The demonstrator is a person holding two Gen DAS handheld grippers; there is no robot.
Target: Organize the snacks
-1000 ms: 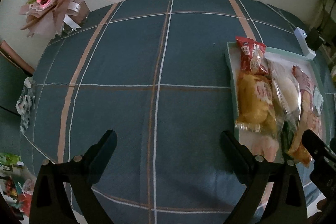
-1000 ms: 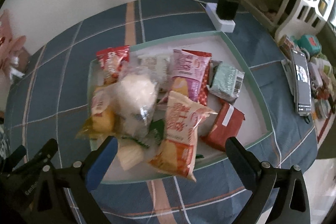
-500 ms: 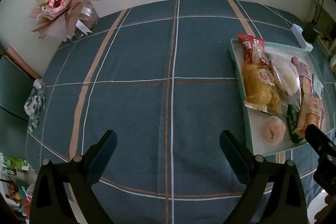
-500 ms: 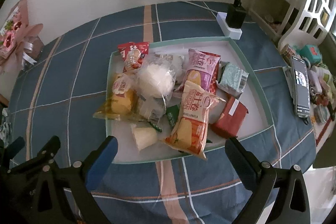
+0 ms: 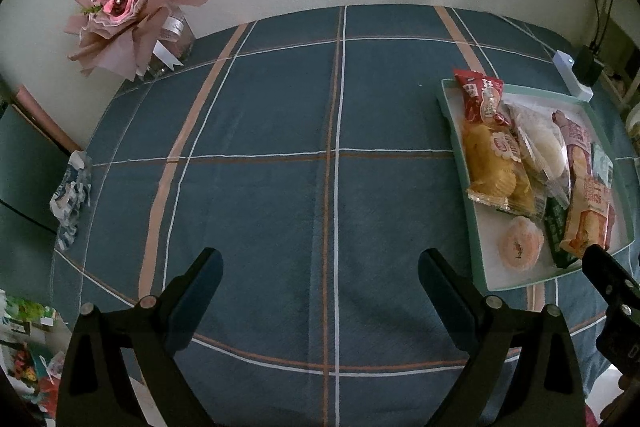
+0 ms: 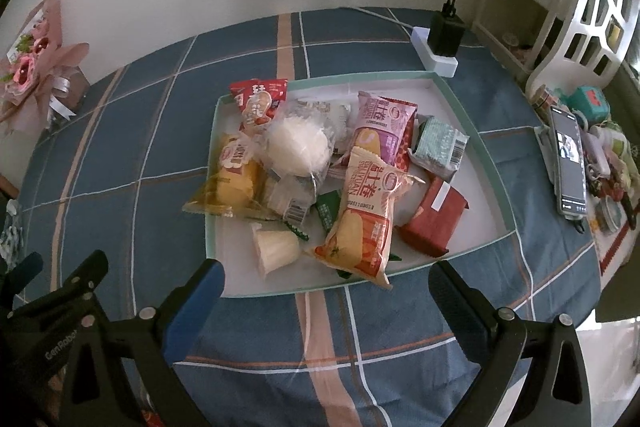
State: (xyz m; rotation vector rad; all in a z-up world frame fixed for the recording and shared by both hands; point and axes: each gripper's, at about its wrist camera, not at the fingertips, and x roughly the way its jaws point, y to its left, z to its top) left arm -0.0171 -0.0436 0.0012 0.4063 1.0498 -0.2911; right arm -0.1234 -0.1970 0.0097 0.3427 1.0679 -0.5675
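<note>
A teal-rimmed white tray (image 6: 460,107) holds several snack packs: a yellow chip bag (image 6: 236,179), a red packet (image 6: 260,99), a clear bag with a white puff (image 6: 298,147), a pink bag (image 6: 384,123), an orange-pink chip bag (image 6: 364,215), a mint packet (image 6: 440,147), a dark red pack (image 6: 434,219) and a small cup (image 6: 276,249). My right gripper (image 6: 326,275) is open and empty, just short of the tray's near rim. My left gripper (image 5: 320,267) is open and empty over bare tablecloth, left of the tray (image 5: 484,251).
A blue plaid cloth covers the table. A pink bouquet (image 5: 128,11) stands at the far left corner, and a crumpled wrapper (image 5: 70,195) lies at the left edge. Behind the tray sits a power strip with a charger (image 6: 436,47). A phone (image 6: 568,163) and small clutter line the right edge.
Both grippers have drawn back and up from the table, so the tray and cloth look smaller and farther. Both stay open and empty. The snacks have not moved.
</note>
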